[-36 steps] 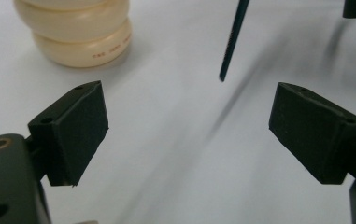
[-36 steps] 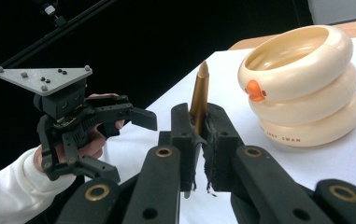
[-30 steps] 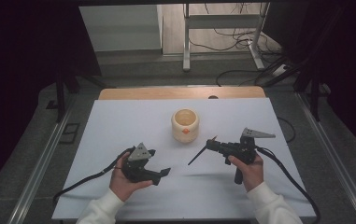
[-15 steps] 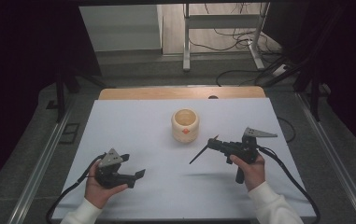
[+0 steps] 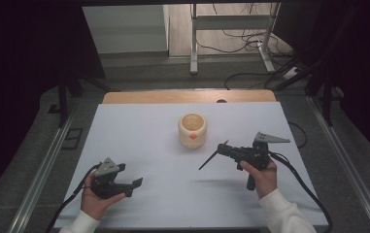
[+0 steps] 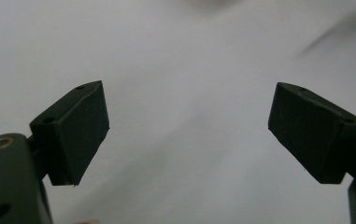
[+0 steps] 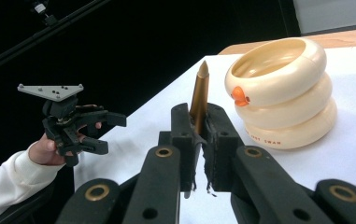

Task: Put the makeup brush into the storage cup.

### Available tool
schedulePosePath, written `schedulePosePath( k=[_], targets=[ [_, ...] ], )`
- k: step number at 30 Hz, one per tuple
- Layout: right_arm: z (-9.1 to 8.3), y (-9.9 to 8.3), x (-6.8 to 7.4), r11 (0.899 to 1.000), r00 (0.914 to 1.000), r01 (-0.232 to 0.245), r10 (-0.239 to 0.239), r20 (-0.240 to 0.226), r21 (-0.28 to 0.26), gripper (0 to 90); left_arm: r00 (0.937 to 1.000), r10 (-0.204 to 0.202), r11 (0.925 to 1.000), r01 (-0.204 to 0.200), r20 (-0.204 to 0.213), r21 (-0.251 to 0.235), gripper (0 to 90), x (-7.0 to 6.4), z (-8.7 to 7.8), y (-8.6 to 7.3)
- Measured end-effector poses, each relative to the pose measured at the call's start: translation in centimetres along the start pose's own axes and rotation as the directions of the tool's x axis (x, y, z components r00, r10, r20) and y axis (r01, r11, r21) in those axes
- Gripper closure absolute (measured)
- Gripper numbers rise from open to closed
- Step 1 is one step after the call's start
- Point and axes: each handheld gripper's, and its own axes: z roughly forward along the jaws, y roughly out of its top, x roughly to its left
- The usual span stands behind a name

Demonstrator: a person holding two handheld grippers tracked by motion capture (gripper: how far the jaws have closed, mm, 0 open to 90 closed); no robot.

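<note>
White matte table [image 5: 148, 141], ribbed cream cup [image 5: 192, 130], slim bronze pen [image 7: 199, 95]

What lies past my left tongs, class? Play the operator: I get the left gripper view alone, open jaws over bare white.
Observer: A cream cup stands upright mid-table, farther from the person than both tongs.
Operator: Is the other hand busy?
Observer: Yes. The right tongs are shut on a gold pen, held clear of the cup.
Operator: Any mark on that cup?
Observer: An orange beak sits on its top ring, facing the right tongs.
</note>
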Motion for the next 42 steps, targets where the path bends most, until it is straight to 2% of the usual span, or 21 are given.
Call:
schedulePosePath(
  k=[8, 21, 32, 42],
  targets=[
    [-0.2, 0.4, 0.0, 1.0, 1.0, 0.0, 0.0, -0.001, -0.013, 83.5, 0.9997, -0.023, 0.9997, 0.023, -0.007, 0.002, 12.5, 0.5, -0.1, -0.3],
    [-0.5, 1.1, 0.2, 0.999, 0.9999, 0.013, -0.013, 0.011, -0.029, 83.5, 0.9996, -0.026, 0.9997, 0.026, -0.007, 0.004, 12.4, 0.6, -0.1, -0.5],
    [-0.4, 2.4, 0.6, 0.998, 0.9988, 0.045, -0.045, 0.019, -0.036, 83.5, 0.9996, -0.029, 0.9996, 0.029, -0.002, 0.003, 12.5, 0.6, -0.1, -0.4],
    [-0.4, 4.0, 0.7, 0.996, 0.9978, 0.064, -0.063, 0.019, -0.064, 83.5, 0.9995, -0.03, 0.9995, 0.03, 0.002, 0.004, 13.1, 0.6, 0.0, -0.5]
  ],
)
